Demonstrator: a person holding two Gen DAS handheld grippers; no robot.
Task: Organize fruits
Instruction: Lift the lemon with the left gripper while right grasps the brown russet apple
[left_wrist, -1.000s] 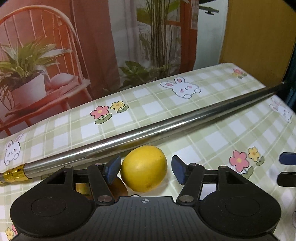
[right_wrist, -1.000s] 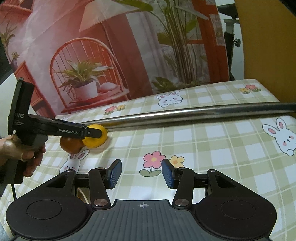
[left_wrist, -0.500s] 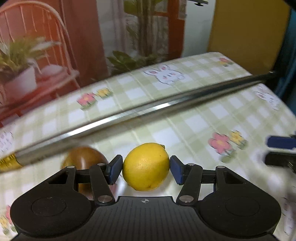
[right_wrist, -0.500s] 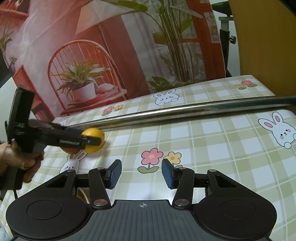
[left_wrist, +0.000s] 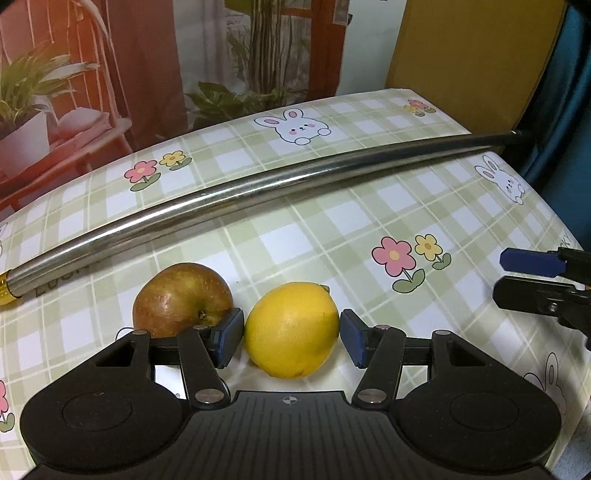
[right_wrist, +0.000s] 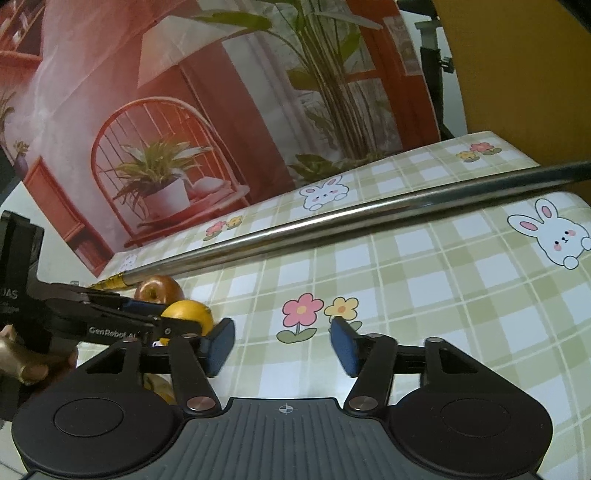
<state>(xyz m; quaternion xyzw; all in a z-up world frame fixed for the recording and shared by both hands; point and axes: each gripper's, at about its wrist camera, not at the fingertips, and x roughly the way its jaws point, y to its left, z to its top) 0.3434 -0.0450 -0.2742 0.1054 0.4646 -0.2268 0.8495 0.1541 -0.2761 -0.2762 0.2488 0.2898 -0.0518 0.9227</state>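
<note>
While our left claw (left_wrist: 291, 338) brackets the lemon (left_wrist: 291, 328) on the table (left_wrist: 332, 221), pads at its sides, we can't tell if they press. Apple (left_wrist: 183, 297) sits just left. Our right claw (right_wrist: 282, 345) has just been opening, nothing between. Next: confirm grip, lift the lemon clear of the apple.

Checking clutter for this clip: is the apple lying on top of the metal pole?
No, the apple sits on the tablecloth in front of the pole.

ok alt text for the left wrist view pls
The left gripper has its jaws on either side of a yellow lemon on a checked tablecloth, an apple beside it and a metal pole lying behind.
</note>
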